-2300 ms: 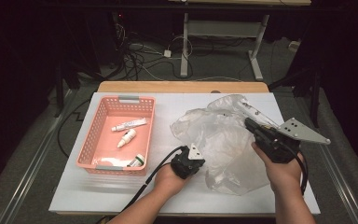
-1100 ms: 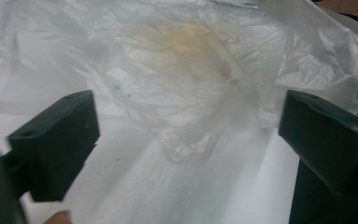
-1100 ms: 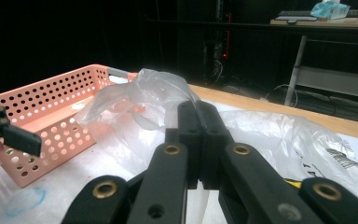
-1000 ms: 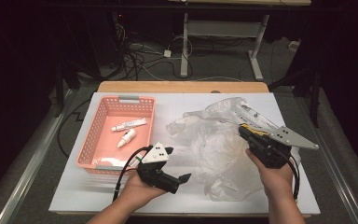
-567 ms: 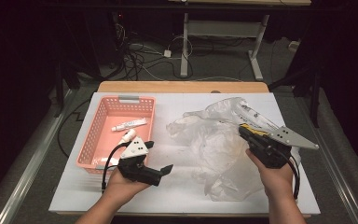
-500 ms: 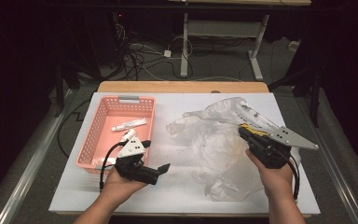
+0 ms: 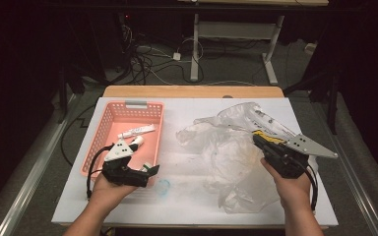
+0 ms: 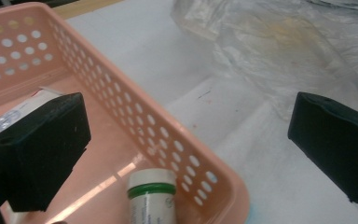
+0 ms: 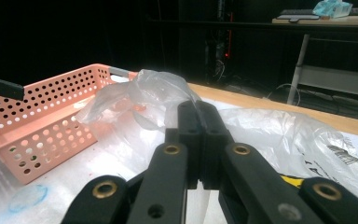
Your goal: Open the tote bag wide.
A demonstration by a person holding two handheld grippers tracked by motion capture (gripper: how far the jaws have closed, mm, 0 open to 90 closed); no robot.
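1. Since a moment ago, the left gripper (image 7: 150,170) has swung away from the plastic bag (image 7: 236,147) to the pink basket's (image 7: 109,118) near right corner, jaws wide apart and holding nothing.
2. Just below it, a green-capped bottle (image 8: 151,196) lies inside that corner.
3. Across the table, the right gripper (image 7: 257,138) is clamped shut on the crumpled bag.
4. Farther back in the basket lies a white tube (image 7: 136,131).

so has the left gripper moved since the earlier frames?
Yes. In the high view the left gripper has shifted leftward, away from the crumpled clear plastic bag, and now sits over the near right corner of the pink perforated plastic basket, jaws open.
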